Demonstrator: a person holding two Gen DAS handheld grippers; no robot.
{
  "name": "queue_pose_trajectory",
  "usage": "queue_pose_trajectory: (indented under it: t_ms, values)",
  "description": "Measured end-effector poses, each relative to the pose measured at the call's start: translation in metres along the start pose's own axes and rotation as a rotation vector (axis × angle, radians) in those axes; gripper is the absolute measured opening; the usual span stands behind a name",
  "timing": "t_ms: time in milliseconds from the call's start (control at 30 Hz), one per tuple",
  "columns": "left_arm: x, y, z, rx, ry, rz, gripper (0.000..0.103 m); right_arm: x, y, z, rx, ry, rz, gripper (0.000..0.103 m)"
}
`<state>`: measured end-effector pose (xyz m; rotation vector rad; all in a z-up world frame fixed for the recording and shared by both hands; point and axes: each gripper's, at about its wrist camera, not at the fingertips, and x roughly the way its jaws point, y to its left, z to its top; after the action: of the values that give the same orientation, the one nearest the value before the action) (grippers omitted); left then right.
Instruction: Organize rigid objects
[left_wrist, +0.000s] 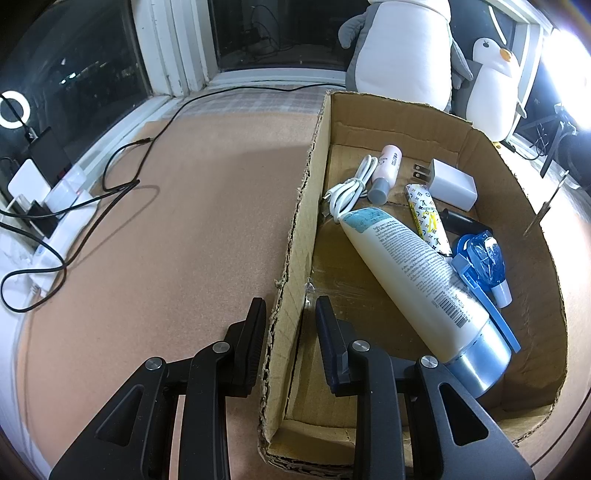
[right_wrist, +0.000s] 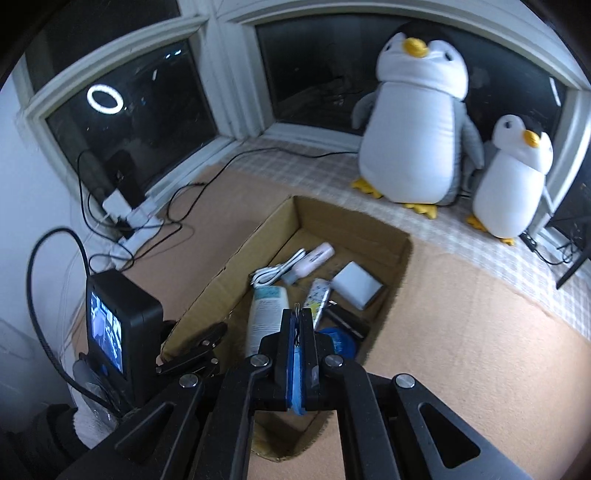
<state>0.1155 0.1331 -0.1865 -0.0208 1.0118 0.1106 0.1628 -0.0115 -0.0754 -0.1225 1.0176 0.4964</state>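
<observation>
One open brown cardboard box (left_wrist: 524, 206) on the cork-coloured worktop (left_wrist: 177, 221), seven loose things counted inside. One large cream lotion tube with a silver-blue cap (left_wrist: 417, 280) lying slantwise across the floor of the box, cap toward the near end. One coiled white charging cable (left_wrist: 349, 190) at the tube's far tip, just beside one small pink bottle with a grey cap (left_wrist: 386, 173). One white wall charger block with two prongs (left_wrist: 450, 184) toward the far end, one white patterned tube with yellow markings (left_wrist: 426, 218) between block and lotion tube, one black object (left_wrist: 461, 221) partly hidden behind it. One blue plastic piece with a flat handle (left_wrist: 484, 269) against the lotion tube's right side. Left hand-held gripper (left_wrist: 290, 314) partly open, straddling the box's near-left wall, one finger outside, one inside, not pinching it. Right hand-held gripper (right_wrist: 296, 317) above the box's near end, jaws clamped tight on a thin blue strip (right_wrist: 295, 373); exactly what that strip is, impossible to tell. Two plush penguins by the window, one large (right_wrist: 413, 122), one small (right_wrist: 513, 177). One tangle of black cables (left_wrist: 66, 206) at far left.
</observation>
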Motion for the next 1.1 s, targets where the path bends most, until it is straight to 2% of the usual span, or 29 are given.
queue_pose_trajectory:
  t_ms: [233, 333, 367, 400, 433, 467, 533, 1100]
  values:
    - [0.001, 0.0, -0.001, -0.001, -0.001, 0.001, 0.026, 0.016, 0.008, -0.001, -0.016, 0.034, 0.002, 0.002]
    - [0.001, 0.001, -0.001, -0.002, -0.001, -0.001, 0.026, 0.016, 0.009, 0.0, -0.029, 0.013, -0.01, 0.003]
    - [0.001, 0.001, -0.001, -0.002, -0.001, 0.0, 0.026, 0.015, 0.009, 0.001, -0.034, 0.008, -0.02, 0.016]
    - [0.001, 0.002, -0.001, -0.001, -0.001, 0.0, 0.026, 0.016, 0.01, 0.002, -0.039, 0.013, -0.018, 0.042]
    - [0.001, 0.002, -0.001, 0.0, -0.001, 0.0, 0.026, 0.014, 0.01, 0.001, -0.043, 0.006, -0.01, 0.054]
    - [0.001, 0.002, -0.002, -0.001, -0.001, -0.001, 0.026, 0.011, 0.01, 0.001, -0.047, -0.012, -0.013, 0.062]
    - [0.001, 0.003, -0.001, -0.001, 0.001, -0.001, 0.026, 0.005, 0.013, -0.001, -0.067, -0.042, -0.031, 0.062]
    - [0.0, 0.001, 0.002, 0.005, 0.016, 0.005, 0.026, -0.005, -0.012, -0.023, 0.034, -0.033, -0.053, 0.062]
